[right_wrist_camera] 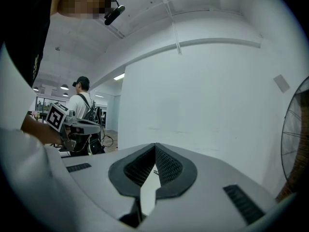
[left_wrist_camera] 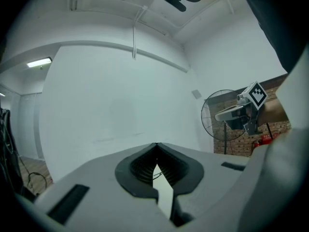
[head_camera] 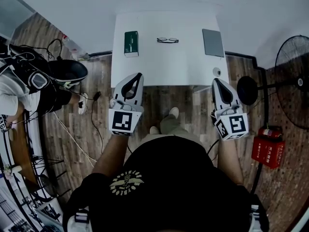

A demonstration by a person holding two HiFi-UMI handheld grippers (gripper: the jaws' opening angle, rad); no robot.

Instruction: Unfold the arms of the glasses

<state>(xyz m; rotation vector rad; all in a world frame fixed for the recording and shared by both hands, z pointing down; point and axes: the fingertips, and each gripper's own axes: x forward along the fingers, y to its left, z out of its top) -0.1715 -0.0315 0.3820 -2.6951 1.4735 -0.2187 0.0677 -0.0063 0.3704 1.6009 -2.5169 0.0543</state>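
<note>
**A:** What was the biggest thing in front?

**B:** A smooth, white, rectangular table [head_camera: 164, 66], standing on wood-plank floor.

**A:** And the grippers?

**B:** Pale matte shells with ribbed dark pads. The left gripper [head_camera: 139, 75] and the right gripper [head_camera: 216, 80] hung short of the table's near edge. Each had its jaws pressed together at the tips, with nothing between them.

**A:** On the tabletop?

**B:** A dark green box [head_camera: 131, 43] and a flat grey slab [head_camera: 213, 42]. Between them, near the far edge, lay the glasses [head_camera: 167, 40]. They had a thin dark frame, with the long axis running left to right. They were too small to tell which way they faced.
</note>
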